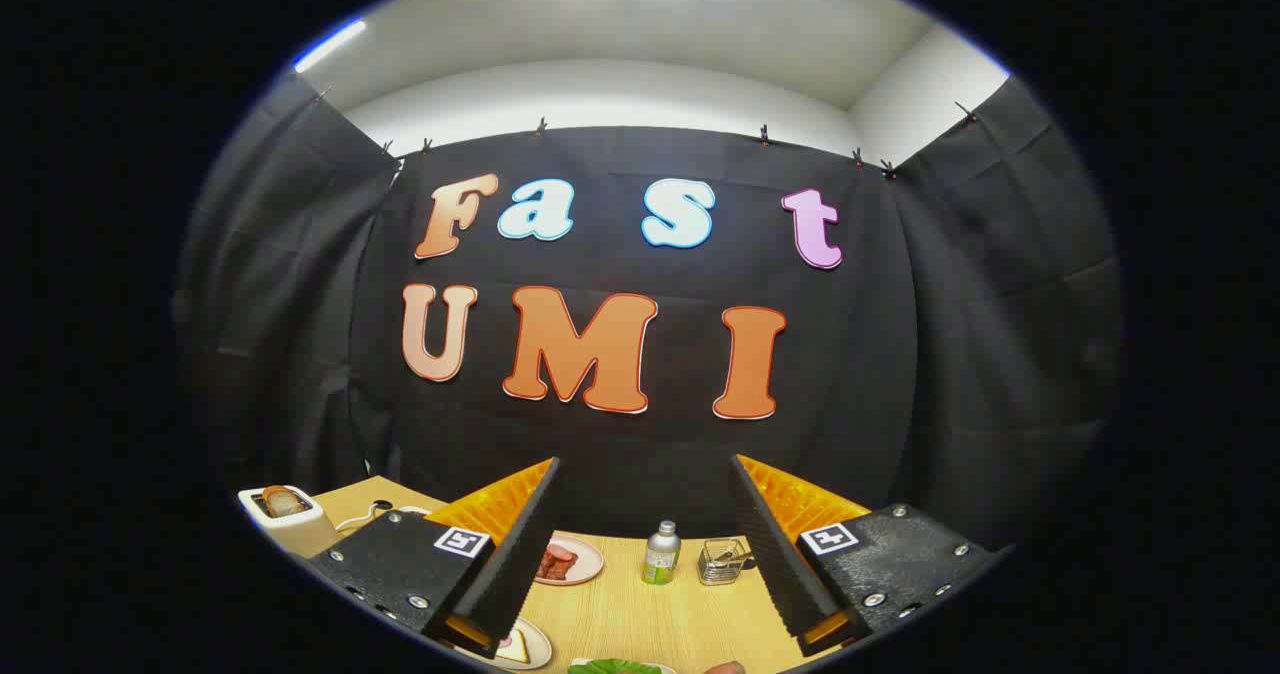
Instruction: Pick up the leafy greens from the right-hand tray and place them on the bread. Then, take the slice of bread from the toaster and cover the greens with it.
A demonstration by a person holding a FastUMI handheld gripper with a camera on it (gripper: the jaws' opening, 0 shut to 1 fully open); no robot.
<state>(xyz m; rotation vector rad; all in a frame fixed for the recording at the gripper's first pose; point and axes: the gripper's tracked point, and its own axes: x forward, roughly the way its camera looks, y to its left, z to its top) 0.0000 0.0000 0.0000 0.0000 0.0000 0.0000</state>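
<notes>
- The black two-finger gripper [645,554] is spread wide and holds nothing, raised above the pale wooden table [640,614] at lower centre.
- The green leafy greens [615,667] lie at the bottom centre, below the fingertips; descending blind risks missing them.
- The white plate with a bread slice [522,644] sits lower left, partly hidden by the left finger; misplacement is likely.
- The white toaster holding a browned bread slice [285,514] stands far left.
- The small green bottle [661,553] and wire basket [722,560] ahead could be knocked.

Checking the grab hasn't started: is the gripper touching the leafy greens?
Apart. The gripper view shows the gripper open, fingers wide with bare table between; the leafy greens lie low between them, touching neither.
</notes>
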